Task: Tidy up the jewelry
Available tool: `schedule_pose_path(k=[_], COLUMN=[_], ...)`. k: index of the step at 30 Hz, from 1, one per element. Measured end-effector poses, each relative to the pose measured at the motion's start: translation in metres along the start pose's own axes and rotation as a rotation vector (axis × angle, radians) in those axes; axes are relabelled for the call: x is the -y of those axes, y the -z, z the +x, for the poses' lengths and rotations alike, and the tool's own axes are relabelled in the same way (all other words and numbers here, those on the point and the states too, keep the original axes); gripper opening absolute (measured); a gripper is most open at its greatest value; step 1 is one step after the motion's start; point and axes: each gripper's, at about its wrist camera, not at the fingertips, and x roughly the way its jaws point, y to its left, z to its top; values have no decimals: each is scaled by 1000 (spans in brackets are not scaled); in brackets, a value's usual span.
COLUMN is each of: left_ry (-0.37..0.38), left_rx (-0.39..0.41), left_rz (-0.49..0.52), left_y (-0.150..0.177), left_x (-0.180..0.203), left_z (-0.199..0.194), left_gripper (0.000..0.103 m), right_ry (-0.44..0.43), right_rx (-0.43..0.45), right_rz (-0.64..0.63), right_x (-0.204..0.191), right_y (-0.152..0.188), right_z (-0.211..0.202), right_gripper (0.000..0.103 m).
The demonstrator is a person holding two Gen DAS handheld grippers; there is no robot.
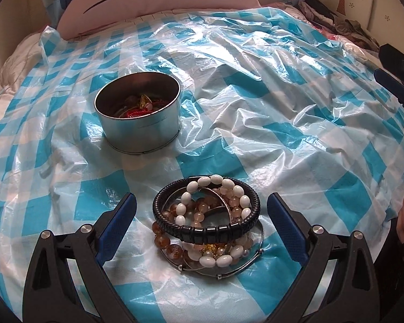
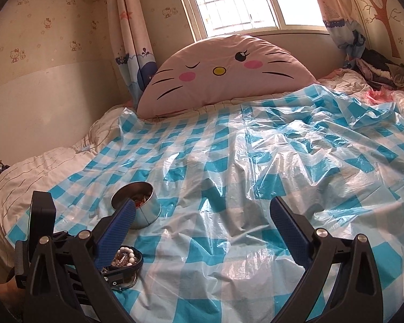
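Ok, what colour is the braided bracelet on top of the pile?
Black; the braided bracelet shows best in the left wrist view.

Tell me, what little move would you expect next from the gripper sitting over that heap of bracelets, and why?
Probably the left gripper eases down and closes on the black braided bracelet. Its jaws stand open on either side of the bracelet pile, that bracelet lies on top, and the round tin beyond already holds other pieces. The right gripper is open over bare plastic sheet.

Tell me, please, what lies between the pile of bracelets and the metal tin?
Nothing: in the left wrist view, only bare checked plastic sheet separates the pile of bracelets from the metal tin.
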Motion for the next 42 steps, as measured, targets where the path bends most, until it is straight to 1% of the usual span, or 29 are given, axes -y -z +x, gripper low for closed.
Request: schedule_pose_path(k=[1,2,6,9,11,13,14,17,19,21,22,24,28,30,32,34,36,37,38,39,40,41,42], left_ry=[10,35,86,100,87,61,45,-11,-15,-17,-24,-16,9,-9,-24,-54,-113,-137,-160,-188,-213,-225,-225], left_rx=[0,-8,10,63,101,121,120,88,57,46,42,32,31,36,45,53,62,68,74,74,65,45,21], left_rz=[-18,-41,-112,-182,-233,-278,-297,-345,-368,-357,-342,-321,-300,-295,-304,-315,-308,-297,-279,-254,-224,-196,-177], left_y=[0,1,0,-4,-7,-8,-7,0,6,8,6,6,9,9,8,8,5,4,2,1,0,0,0], left_x=[-2,-5,-19,-37,-53,-70,-78,-99,-109,-110,-109,-107,-110,-114,-121,-127,-131,-130,-128,-125,-122,-118,-116], left_z=[2,5,2,-11,-20,-24,-24,-16,-9,-8,-9,-10,-21,-24,-28,-28,-26,-26,-24,-22,-18,-12,-7], left_gripper=[87,77,72,72,72,72,72,73,74,75,76,79,83,84,84,84,84,84,81,71,65,52,33], right_ry=[-3,-5,-12,-18,-40,-95,-129,-224,-275,-323,-342,-371,-425,-435,-451,-469,-487,-492,-495,-499,-506,-515,-513], right_rx=[-1,-1,-6,-16,-33,-87,-132,-283,-348,-403,-430,-475,-515,-531,-554,-578,-599,-612,-627,-637,-641,-638,-630], right_rz=[0,0,-5,-29,-62,-111,-136,-206,-218,-205,-193,-148,-33,-20,-22,-32,-56,-72,-84,-91,-95,-99,-104], right_x=[0,0,-2,-8,-16,-29,-38,-64,-76,-82,-83,-78,-56,-50,-49,-52,-57,-61,-64,-66,-68,-69,-70], right_y=[0,0,1,2,4,8,12,28,37,42,44,47,43,41,42,44,47,49,52,54,55,55,55], right_z=[0,0,2,4,6,15,22,49,64,78,85,99,118,126,134,139,143,145,148,148,148,146,145], right_gripper=[96,96,96,96,96,96,96,95,95,87,73,64,51,48,48,47,44,38,31,29,22,17,15])
